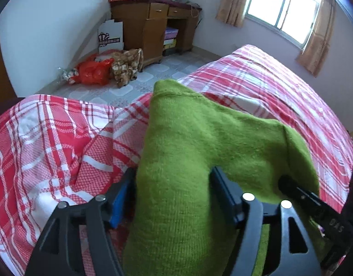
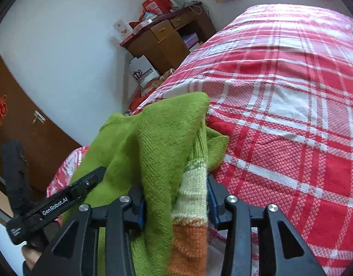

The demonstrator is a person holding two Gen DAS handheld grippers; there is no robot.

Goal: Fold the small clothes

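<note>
Above a bed (image 2: 291,115) with a red plaid cover, the left gripper (image 1: 173,193) and right gripper (image 2: 175,197) each clamp the green sweater (image 1: 188,142) (striped cuff in the right one), holding it up.

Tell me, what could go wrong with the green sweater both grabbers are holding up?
1. The green sweater hangs bunched between the left gripper and the right gripper, so the fold may come out crooked.
2. Each gripper seems to pinch a thick wad of knit; some layers could slip out.
3. It is held near the edge of the plaid bedspread, so if dropped it might slide toward the floor.
</note>
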